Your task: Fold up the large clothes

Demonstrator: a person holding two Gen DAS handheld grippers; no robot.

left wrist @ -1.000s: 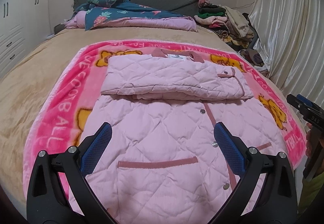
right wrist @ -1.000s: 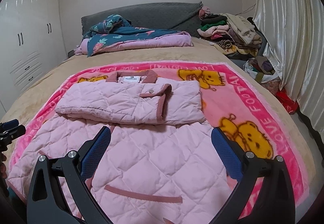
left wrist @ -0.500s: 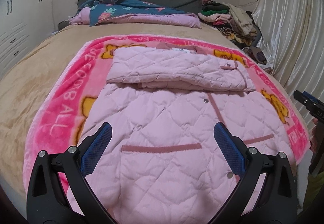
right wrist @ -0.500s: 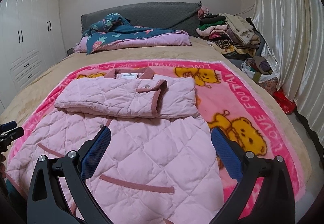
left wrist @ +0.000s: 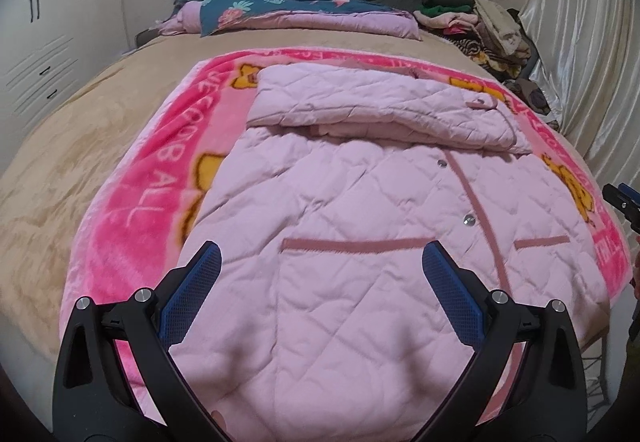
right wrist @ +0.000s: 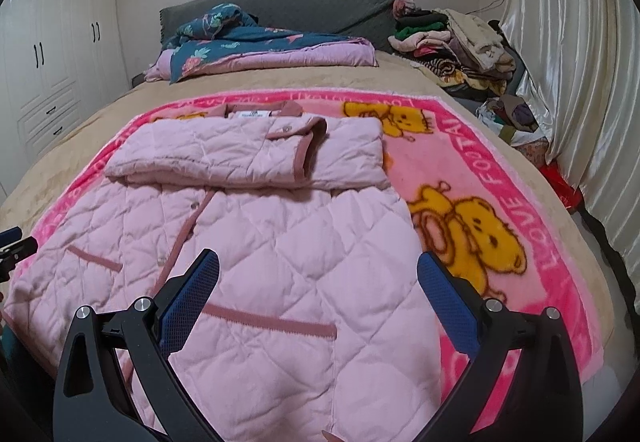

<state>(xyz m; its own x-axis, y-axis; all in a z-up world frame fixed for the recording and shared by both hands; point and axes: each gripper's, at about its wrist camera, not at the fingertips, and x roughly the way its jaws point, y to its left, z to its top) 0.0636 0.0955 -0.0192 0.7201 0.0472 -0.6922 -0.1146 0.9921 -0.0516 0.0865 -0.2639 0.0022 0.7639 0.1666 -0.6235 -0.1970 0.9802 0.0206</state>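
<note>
Lying flat on a pink blanket (right wrist: 492, 178) spread over a bed (left wrist: 80, 130) is a pink quilted coat (left wrist: 360, 234), its sleeves folded across the chest and its collar toward the headboard. The left gripper (left wrist: 320, 266) is held above the coat's hem with jaws spread wide and nothing between them. The right gripper (right wrist: 318, 270) is likewise held wide and empty over the hem's right side. A pile of clothes (right wrist: 452, 38) is seen at the bed's far right corner.
</note>
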